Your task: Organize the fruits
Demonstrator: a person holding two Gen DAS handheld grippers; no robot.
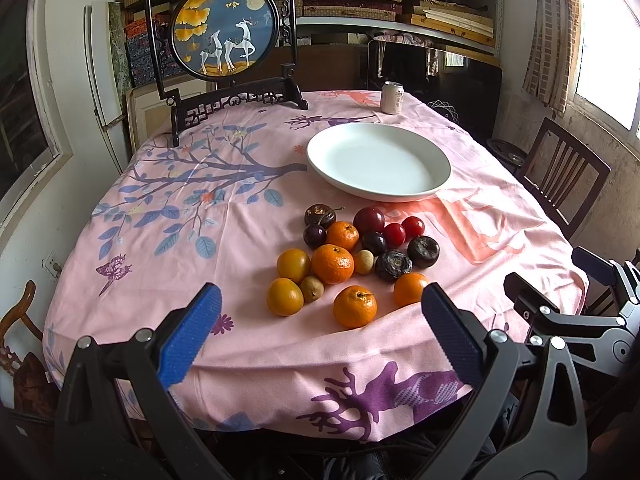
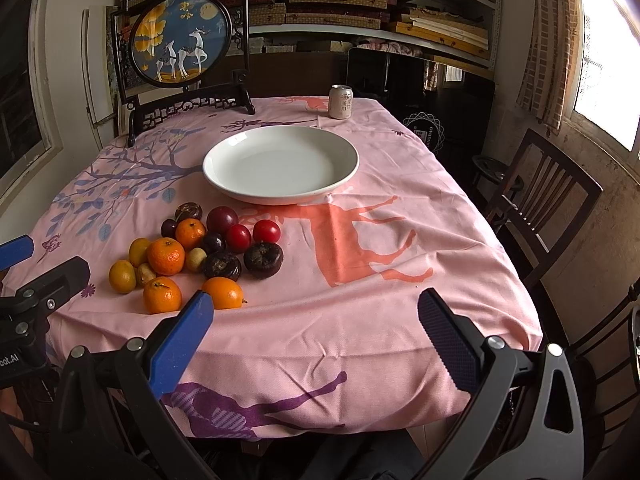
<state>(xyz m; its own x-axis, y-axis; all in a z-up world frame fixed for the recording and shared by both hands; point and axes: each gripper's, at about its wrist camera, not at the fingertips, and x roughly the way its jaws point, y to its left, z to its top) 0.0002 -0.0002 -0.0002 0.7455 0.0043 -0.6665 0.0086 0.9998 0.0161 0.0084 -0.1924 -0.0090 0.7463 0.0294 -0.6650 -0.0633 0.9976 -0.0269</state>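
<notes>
Pink cloth printed with branches and deer covers the table, and shelves stacked with flat boxes fill the wall behind it. At the far edge stand a round framed deer picture and a drink can; a wooden chair waits beside the window.

Work has not begun, as I judge it. The white plate sits empty at the centre of the table, and the whole pile of fruit lies on the cloth just in front of the plate, on my near side: tangerines, kumquats, plums, cherry tomatoes and some dark wrinkled pieces, many touching one another.

My left claw hangs spread wide at the table's near edge, holding nothing, with the nearest tangerine from the plate's front side lying between its blue pads. My right claw is likewise spread and empty, over bare cloth to the right of the pile.

Next, I reckon, comes a first pick: lower over that outlying tangerine, close gently, since neighbours could roll, and carry it to the plate.
</notes>
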